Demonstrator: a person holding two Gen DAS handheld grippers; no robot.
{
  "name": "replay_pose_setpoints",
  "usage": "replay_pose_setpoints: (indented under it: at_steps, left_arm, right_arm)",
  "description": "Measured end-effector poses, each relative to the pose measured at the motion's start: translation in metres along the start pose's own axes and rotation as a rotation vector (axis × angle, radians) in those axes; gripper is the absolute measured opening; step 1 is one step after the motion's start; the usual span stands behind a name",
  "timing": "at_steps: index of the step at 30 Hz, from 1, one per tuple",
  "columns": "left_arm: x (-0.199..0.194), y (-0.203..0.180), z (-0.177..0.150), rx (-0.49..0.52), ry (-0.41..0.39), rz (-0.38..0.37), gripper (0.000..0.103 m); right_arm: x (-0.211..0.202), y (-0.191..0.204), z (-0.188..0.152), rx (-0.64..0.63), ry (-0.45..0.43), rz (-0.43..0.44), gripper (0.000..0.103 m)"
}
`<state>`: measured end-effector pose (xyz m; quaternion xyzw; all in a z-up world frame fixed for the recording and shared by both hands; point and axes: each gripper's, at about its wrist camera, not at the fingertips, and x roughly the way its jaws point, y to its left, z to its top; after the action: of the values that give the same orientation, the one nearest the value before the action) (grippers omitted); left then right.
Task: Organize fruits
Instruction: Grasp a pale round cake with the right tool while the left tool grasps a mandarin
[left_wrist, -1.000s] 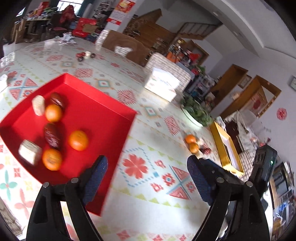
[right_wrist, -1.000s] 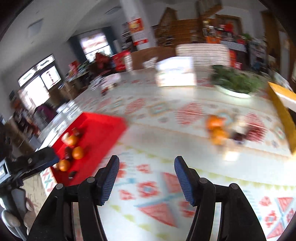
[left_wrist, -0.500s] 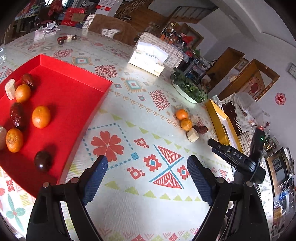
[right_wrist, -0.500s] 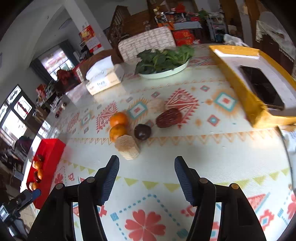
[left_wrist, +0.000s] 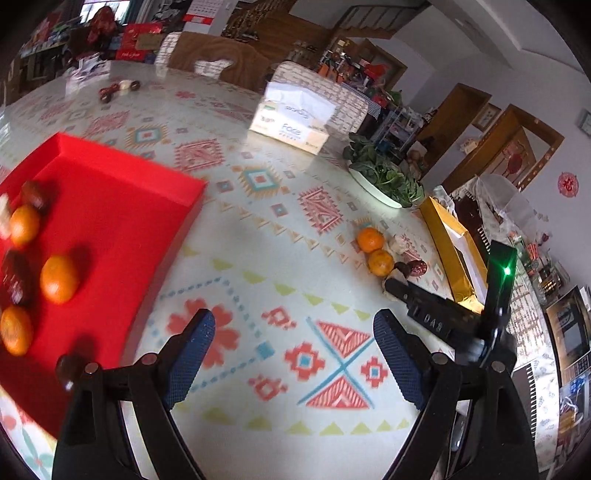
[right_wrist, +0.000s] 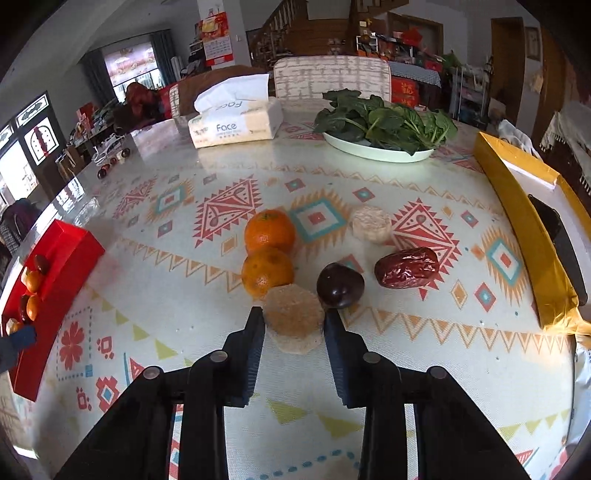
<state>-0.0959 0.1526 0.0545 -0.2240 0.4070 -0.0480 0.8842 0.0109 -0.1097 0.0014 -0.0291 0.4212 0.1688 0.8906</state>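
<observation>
The step in hand looks like picking up the next item for the red tray (right_wrist: 74, 254). The right gripper (right_wrist: 294, 325) brackets a tan cake (right_wrist: 293, 317) on the table, fingers close on both sides, though contact is unclear. Just behind lie 2 oranges (right_wrist: 269, 251), a plum (right_wrist: 340, 285) and a date (right_wrist: 406, 267). The left gripper (left_wrist: 293, 354) hangs spread wide, holding nothing. Next: squeeze, lift clear of the plum, carry left to the tray.

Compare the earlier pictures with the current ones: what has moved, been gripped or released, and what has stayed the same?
The right gripper has advanced to the loose fruit pile and narrowed its jaws around the tan puffed cake. The left gripper stays open and empty beside the red tray. The oranges, dark plum and red date have not moved.
</observation>
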Motion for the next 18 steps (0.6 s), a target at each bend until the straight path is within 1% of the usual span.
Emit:
replay_pose_setpoints:
  at_steps: [5, 7, 9, 11, 13, 15, 18]
  left_arm:
    - [0.031, -0.028, 0.018, 0.050, 0.024, -0.029, 0.087]
    - [0.049, -0.042, 0.025, 0.074, 0.042, -0.031, 0.087]
    - [0.067, -0.055, 0.030, 0.100, 0.062, -0.041, 0.087]
    - [0.091, -0.068, 0.034, 0.131, 0.095, -0.052, 0.087]
    - [0.108, -0.077, 0.035, 0.141, 0.125, -0.043, 0.076]
    - [0.128, -0.087, 0.035, 0.154, 0.164, -0.057, 0.069]
    - [0.148, -0.101, 0.036, 0.191, 0.174, -0.042, 0.067]
  right_arm:
    - [-0.009, -0.006, -0.004, 0.017, -0.005, 0.006, 0.036]
    - [-0.014, -0.008, -0.008, 0.025, -0.003, -0.001, 0.036]
    - [-0.020, -0.010, -0.012, 0.023, -0.007, -0.028, 0.036]
    - [-0.023, -0.011, -0.014, 0.024, -0.007, -0.036, 0.036]
    - [-0.024, -0.013, -0.015, 0.031, -0.002, -0.024, 0.036]
    - [-0.021, -0.016, -0.015, 0.035, 0.014, -0.018, 0.036]
    - [-0.018, -0.020, -0.014, 0.050, 0.030, -0.006, 0.036]
